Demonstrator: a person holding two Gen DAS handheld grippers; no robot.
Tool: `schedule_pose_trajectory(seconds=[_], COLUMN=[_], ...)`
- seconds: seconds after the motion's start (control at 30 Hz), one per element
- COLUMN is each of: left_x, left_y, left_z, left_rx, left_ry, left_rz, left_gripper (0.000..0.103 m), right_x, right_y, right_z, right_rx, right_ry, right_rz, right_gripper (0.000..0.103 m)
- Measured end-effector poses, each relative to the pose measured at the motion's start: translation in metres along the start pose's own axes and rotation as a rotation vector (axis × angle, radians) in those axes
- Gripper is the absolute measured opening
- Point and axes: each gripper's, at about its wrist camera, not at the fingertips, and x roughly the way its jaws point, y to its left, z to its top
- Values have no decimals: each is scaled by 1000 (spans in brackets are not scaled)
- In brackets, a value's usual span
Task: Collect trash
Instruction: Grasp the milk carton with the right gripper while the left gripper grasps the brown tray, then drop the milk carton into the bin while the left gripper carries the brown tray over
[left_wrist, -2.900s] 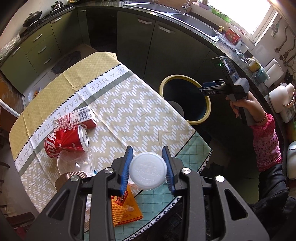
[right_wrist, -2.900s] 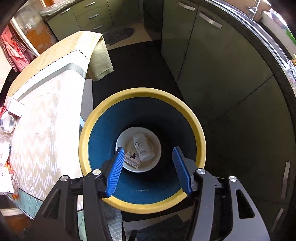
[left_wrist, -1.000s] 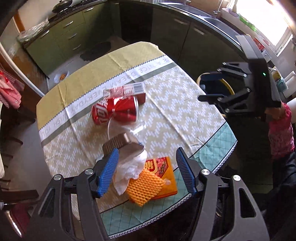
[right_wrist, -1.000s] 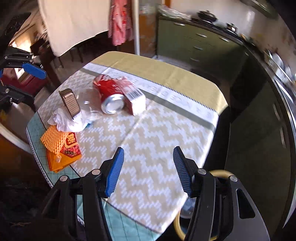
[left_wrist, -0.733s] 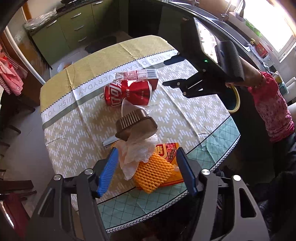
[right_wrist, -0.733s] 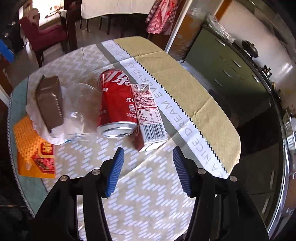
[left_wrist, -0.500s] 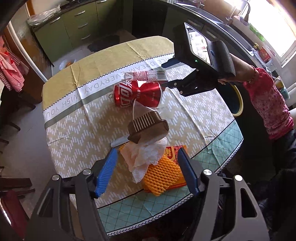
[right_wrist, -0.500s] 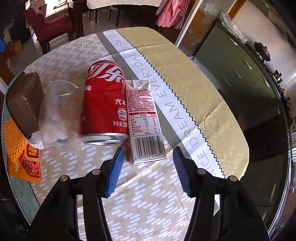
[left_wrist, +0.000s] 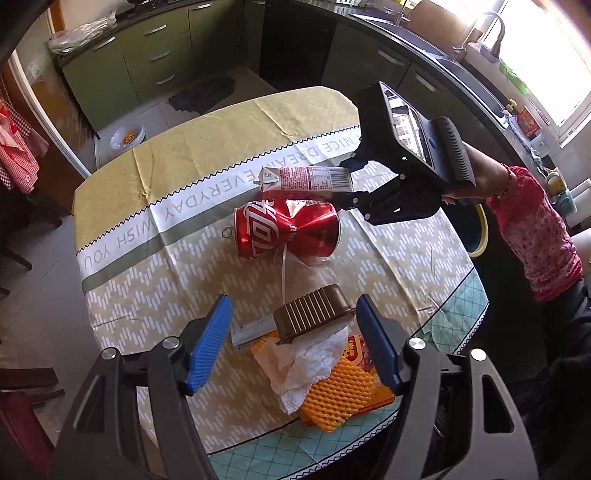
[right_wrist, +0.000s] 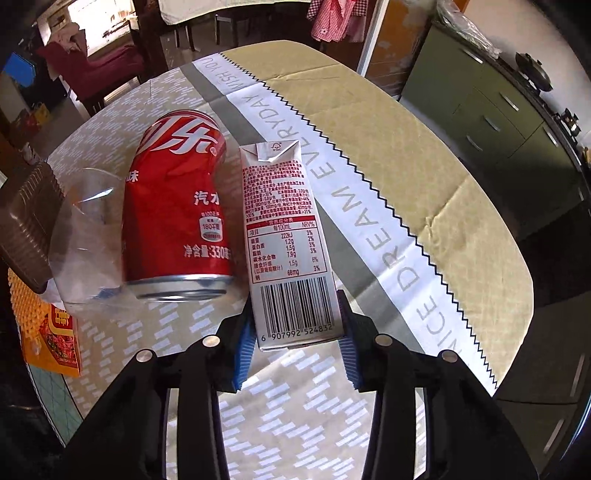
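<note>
A white and red drink carton (right_wrist: 288, 236) lies on the table beside a dented red cola can (right_wrist: 173, 206). My right gripper (right_wrist: 295, 325) is closing on the carton's barcode end, with a blue pad against each side. In the left wrist view the carton (left_wrist: 306, 177) and the can (left_wrist: 288, 229) lie at mid table, and the right gripper (left_wrist: 349, 182) reaches in from the right. My left gripper (left_wrist: 292, 301) hangs open above a brown ribbed tray (left_wrist: 314, 310), a crumpled white tissue (left_wrist: 310, 365) and an orange foam net (left_wrist: 340, 395). Nothing is between its pads.
A clear plastic cup (right_wrist: 85, 240) lies between the can and the brown tray (right_wrist: 26, 221). An orange snack packet (right_wrist: 51, 339) sits at the table's near edge. The yellow-rimmed bin (left_wrist: 482, 232) stands past the patterned tablecloth (left_wrist: 147, 177), behind a person's pink sleeve (left_wrist: 535, 229). Green cabinets line the walls.
My right gripper came down from above the table to the carton, and its jaws narrowed around the barcode end. My left gripper drifted over the tray and tissue pile and stayed open.
</note>
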Motion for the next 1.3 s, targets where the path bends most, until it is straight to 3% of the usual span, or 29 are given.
schedule_pose_trajectory(seconds=[0.2, 0.63, 0.7, 0.87, 1.07, 1.3], left_x=[13, 37, 42, 48, 37, 17], left_y=[-10, -32, -36, -41, -41, -45], left_z=[-9, -29, -29, -29, -28, -24], left_rx=[55, 296, 321, 343, 319, 292], left_ry=[18, 9, 12, 16, -21, -71], left_rz=[8, 150, 158, 168, 166, 175], left_gripper=[66, 65, 59, 29, 12, 4], right_x=[-32, -99, -104, -113, -123, -144], right_y=[-16, -2, 2, 7, 5, -6], right_z=[-38, -120, -125, -136, -147, -179], right_rx=[130, 274, 284, 309, 341, 441], right_ry=[-57, -131, -132, -134, -147, -170], right_rz=[-29, -103, -107, -114, -128, -157], right_gripper=[39, 39, 39, 38, 38, 38])
